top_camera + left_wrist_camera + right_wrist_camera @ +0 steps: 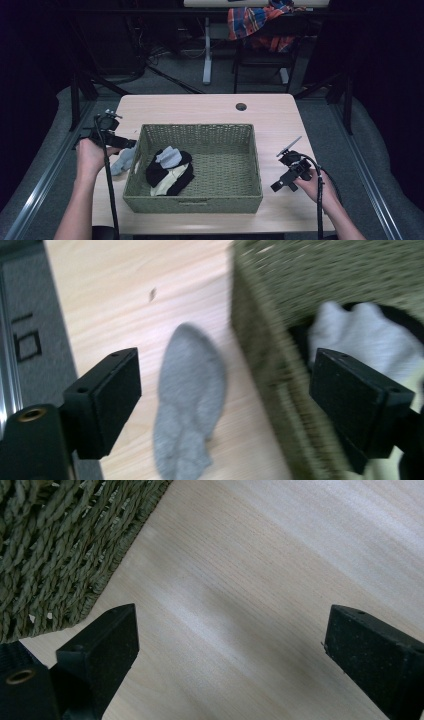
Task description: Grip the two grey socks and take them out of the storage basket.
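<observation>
Now the left gripper [225,405] hung spread wide over the grey sock [189,400]. The right gripper [230,655] was spread too. The wicker basket [192,202] sat close, so a jaw might bump it.

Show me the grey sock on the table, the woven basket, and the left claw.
grey sock [187,405], left gripper view, middle of the sock.
woven basket [192,203], high view, near wall.
left claw [225,405], left gripper view, midway between its open fingertips.

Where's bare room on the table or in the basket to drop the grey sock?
Free: the basket's right half, right of the sock pile; the table strip behind the basket up to the hole. Crowded: the left strip, where the grey sock lies under the open left gripper. The right gripper takes part of the right strip.
</observation>
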`<state>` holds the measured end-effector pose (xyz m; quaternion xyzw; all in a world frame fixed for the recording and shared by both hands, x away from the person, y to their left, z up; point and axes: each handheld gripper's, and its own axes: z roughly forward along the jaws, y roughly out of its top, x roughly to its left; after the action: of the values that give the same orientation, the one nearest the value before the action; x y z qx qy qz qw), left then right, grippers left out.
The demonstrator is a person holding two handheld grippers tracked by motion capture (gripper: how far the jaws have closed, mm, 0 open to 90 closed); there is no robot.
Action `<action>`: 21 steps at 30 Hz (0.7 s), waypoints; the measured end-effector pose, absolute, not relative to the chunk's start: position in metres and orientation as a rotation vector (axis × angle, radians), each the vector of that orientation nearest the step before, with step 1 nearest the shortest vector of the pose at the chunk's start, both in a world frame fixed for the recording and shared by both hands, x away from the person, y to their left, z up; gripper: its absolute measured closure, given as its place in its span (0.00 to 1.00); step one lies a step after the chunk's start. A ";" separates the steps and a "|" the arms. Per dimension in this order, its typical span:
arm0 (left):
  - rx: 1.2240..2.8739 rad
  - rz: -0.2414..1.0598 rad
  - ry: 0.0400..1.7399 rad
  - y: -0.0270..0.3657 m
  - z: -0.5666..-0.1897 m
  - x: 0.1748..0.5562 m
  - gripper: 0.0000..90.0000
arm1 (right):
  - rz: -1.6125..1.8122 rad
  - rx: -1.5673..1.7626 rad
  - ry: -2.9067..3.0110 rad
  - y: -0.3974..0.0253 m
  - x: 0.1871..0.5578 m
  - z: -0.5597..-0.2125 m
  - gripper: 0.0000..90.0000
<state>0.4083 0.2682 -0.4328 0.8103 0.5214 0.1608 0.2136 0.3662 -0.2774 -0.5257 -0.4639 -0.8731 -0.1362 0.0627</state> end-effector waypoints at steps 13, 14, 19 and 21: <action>2.352 0.417 1.243 0.211 -0.424 0.399 0.01 | -0.404 -1.384 -2.653 -0.278 0.367 -0.525 0.08; 2.365 0.414 1.225 0.206 -0.425 0.398 0.00 | -0.429 -1.410 -2.641 -0.277 0.365 -0.526 0.08; 2.416 0.403 1.180 0.187 -0.432 0.399 0.00 | -0.404 -1.375 -2.660 -0.277 0.366 -0.524 0.07; 2.439 0.373 1.170 0.183 -0.436 0.401 0.00 | -0.402 -1.366 -2.663 -0.277 0.366 -0.524 0.07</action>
<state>0.4006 0.1827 -0.4357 0.8743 0.4197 0.1337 0.2041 0.3657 -0.2772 -0.5242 -0.4516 -0.8802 -0.1330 0.0607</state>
